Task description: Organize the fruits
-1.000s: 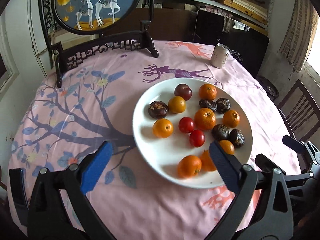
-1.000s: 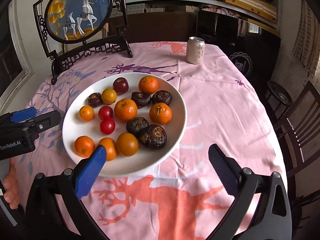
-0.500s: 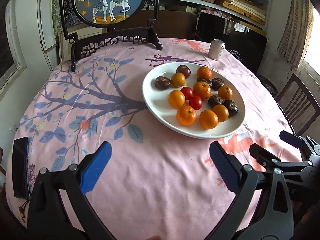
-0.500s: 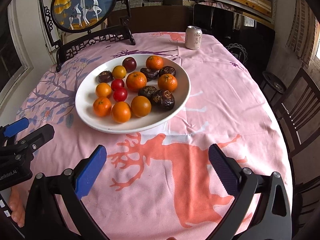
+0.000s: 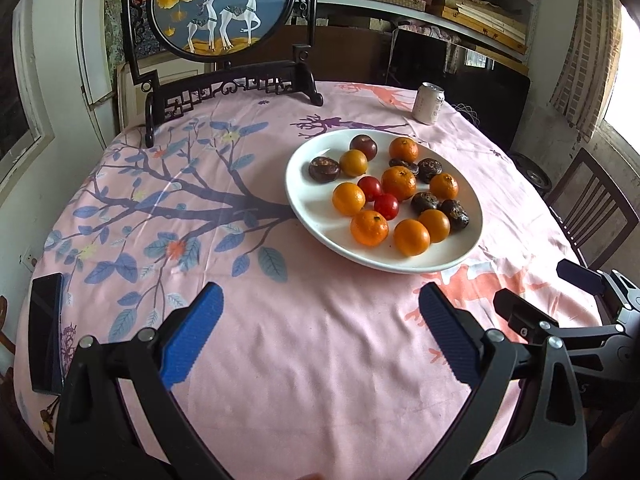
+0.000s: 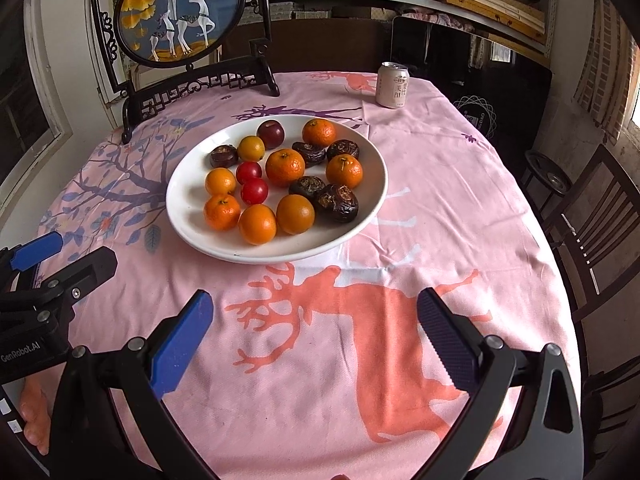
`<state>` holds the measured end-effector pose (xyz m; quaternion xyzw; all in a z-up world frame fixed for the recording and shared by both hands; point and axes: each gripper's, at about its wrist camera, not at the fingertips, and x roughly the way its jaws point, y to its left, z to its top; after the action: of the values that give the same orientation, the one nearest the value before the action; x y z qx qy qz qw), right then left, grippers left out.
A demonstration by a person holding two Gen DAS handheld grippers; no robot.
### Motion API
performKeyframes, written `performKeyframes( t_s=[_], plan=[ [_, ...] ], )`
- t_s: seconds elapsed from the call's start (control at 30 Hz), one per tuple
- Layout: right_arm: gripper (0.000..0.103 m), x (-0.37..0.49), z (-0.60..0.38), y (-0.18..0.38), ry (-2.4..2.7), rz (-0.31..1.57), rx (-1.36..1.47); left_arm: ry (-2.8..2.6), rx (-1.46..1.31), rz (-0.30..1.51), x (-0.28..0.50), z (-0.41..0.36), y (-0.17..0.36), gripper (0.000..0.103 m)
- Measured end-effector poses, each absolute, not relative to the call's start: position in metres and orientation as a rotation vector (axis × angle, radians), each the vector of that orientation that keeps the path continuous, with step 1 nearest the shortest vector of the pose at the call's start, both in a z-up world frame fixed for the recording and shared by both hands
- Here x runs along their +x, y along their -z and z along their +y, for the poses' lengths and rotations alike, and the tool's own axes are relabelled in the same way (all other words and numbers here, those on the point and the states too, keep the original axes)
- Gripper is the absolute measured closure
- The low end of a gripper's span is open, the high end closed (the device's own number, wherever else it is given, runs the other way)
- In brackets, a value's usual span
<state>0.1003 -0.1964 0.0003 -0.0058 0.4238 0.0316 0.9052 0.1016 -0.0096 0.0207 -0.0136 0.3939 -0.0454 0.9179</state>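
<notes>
A white plate (image 5: 304, 204) (image 6: 188, 220) on the pink tablecloth holds several oranges (image 5: 369, 227) (image 6: 257, 224), two red tomatoes (image 5: 386, 206) (image 6: 254, 191), several dark wrinkled fruits (image 5: 324, 169) (image 6: 338, 202) and a dark red plum (image 5: 363, 147) (image 6: 271, 133). My left gripper (image 5: 320, 300) is open and empty, near the table's front edge, short of the plate. Nothing sits between the fingers of my open right gripper (image 6: 314, 304) either, which is held in front of the plate. Each gripper shows at the edge of the other's view.
A drink can (image 5: 429, 103) (image 6: 393, 85) stands behind the plate. A framed round deer screen (image 5: 224, 8) on a black stand is at the table's back. A dark phone (image 5: 45, 332) lies at the left edge. Wooden chairs (image 6: 588, 236) stand to the right.
Both grippers have pulled back and risen from just over the plate toward the table's front edge; the plate now looks farther away. Both stayed open.
</notes>
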Motion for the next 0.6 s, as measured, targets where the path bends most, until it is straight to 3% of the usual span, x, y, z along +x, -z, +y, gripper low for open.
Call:
performKeyframes(
  t_s=[0.6],
  plan=[
    [0.001, 0.0993, -0.1971, -0.0004, -0.067, 0.876, -0.009, 0.084, -0.037, 0.816, 0.1019, -0.008, -0.0222, 0.002]
  ],
)
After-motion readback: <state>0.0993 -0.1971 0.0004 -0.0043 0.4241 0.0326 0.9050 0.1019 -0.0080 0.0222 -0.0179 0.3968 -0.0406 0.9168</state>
